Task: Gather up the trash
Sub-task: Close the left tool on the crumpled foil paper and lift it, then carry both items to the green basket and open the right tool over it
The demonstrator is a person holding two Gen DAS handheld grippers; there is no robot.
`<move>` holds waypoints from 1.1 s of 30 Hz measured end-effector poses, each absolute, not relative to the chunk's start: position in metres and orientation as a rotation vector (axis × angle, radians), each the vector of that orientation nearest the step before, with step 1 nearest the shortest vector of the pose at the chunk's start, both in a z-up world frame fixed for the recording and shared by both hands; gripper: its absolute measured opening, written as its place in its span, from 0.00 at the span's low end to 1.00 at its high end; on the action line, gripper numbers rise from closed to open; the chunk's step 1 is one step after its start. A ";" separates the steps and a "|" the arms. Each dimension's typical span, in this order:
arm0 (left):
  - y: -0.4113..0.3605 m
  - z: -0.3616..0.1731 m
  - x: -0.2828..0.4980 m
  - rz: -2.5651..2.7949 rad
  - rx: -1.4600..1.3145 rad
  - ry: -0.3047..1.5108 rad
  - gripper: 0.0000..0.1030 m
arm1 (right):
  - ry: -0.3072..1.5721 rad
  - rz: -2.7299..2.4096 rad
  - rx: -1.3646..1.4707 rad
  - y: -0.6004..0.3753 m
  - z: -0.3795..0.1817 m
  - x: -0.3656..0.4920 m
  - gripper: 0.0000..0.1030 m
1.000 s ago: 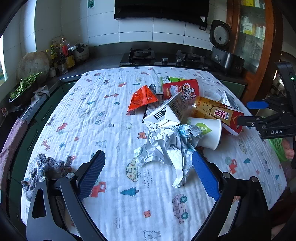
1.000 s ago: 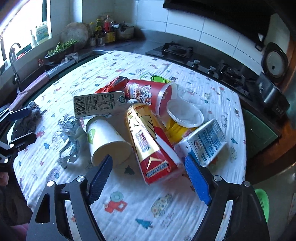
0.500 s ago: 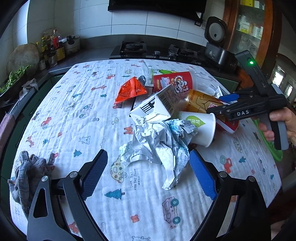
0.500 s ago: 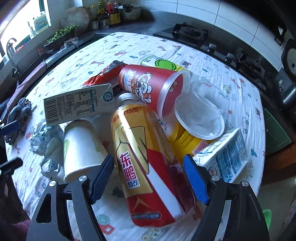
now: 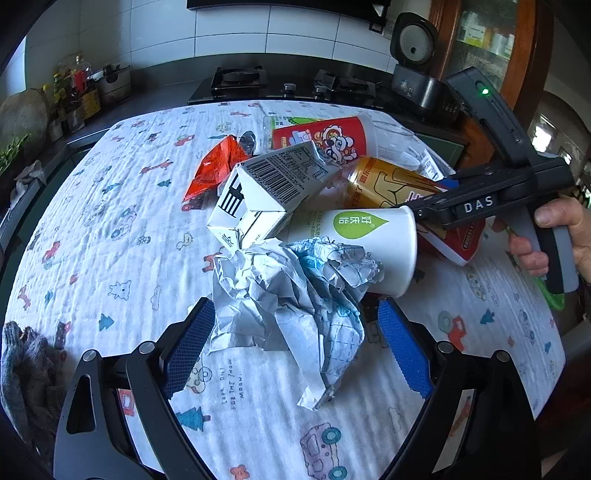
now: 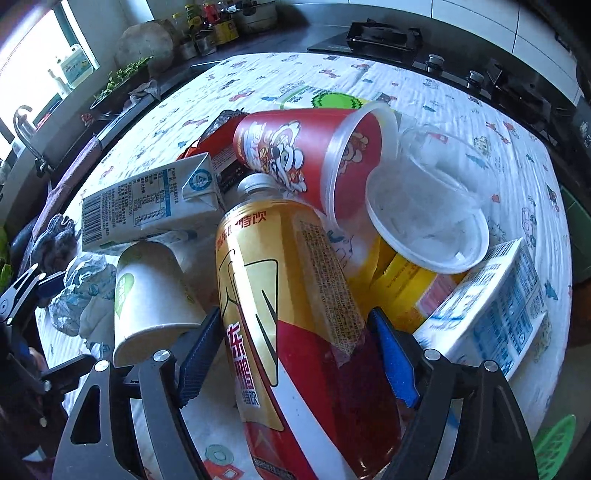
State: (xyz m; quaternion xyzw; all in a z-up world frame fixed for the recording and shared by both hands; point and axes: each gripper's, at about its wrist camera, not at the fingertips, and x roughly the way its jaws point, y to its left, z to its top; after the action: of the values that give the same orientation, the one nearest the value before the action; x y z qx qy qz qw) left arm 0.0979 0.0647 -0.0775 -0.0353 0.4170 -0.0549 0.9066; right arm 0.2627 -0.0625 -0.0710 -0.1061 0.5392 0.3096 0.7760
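A home kitchen: gas hob (image 5: 239,75), rice cooker (image 5: 413,40), tiled wall (image 5: 236,29).

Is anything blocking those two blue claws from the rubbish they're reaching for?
Nothing visible. The right gripper already straddles the gold and red bottle, and the left gripper has the crumpled paper between its open fingers.

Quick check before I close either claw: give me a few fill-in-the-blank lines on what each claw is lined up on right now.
1. The left claw is open around the crumpled ____.
2. The right claw straddles the gold and red ____, which lies on its side.
3. The white paper cup lies to the ____ of that item in the right wrist view.
4. The clear plastic cup rests beside the mouth of the ____ cup.

Missing words: paper; bottle; left; red
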 end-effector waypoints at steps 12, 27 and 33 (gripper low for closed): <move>0.059 -0.085 0.104 -0.155 -0.051 0.850 0.33 | 1.150 0.641 -0.208 -0.081 -0.069 0.225 0.72; 0.070 -0.061 0.071 -0.173 -0.051 0.799 0.24 | 1.178 0.620 -0.238 -0.087 -0.071 0.189 0.71; 0.071 -0.054 0.067 -0.184 -0.054 0.792 0.23 | 1.144 0.551 -0.338 -0.069 -0.073 0.194 0.77</move>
State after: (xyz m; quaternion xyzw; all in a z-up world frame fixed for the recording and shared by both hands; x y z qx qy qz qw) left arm 0.0671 0.0711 -0.0544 -0.0264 0.3849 -0.0895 0.9182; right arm 0.1941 -0.0691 -0.0728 -0.1570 0.5318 0.2561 0.7918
